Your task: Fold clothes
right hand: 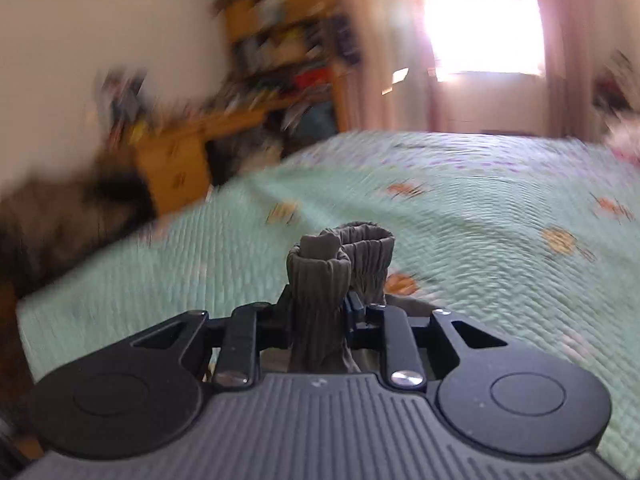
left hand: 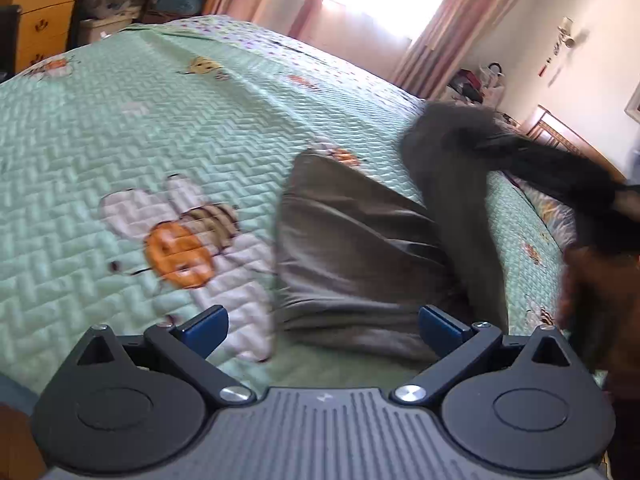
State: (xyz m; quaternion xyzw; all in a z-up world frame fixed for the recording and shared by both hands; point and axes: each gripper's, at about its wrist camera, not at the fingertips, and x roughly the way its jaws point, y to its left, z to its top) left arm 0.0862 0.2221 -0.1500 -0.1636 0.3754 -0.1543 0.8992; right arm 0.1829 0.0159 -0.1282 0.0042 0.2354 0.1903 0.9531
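The right gripper has its 2 fingers squeezed tight on a bunched, stretchy edge of the brown clothes. That edge is lifted up in the air. The rest of the clothes lies crumpled on the green bed cover. The left gripper hangs just above the near edge with its 2 blue fingers spread wide, holding nothing.

The pictures look blurry, so I think things are moving fast. A quick pull could make the cloth slip out. The loose part could drag and bunch up, and then the fold would come out crooked.
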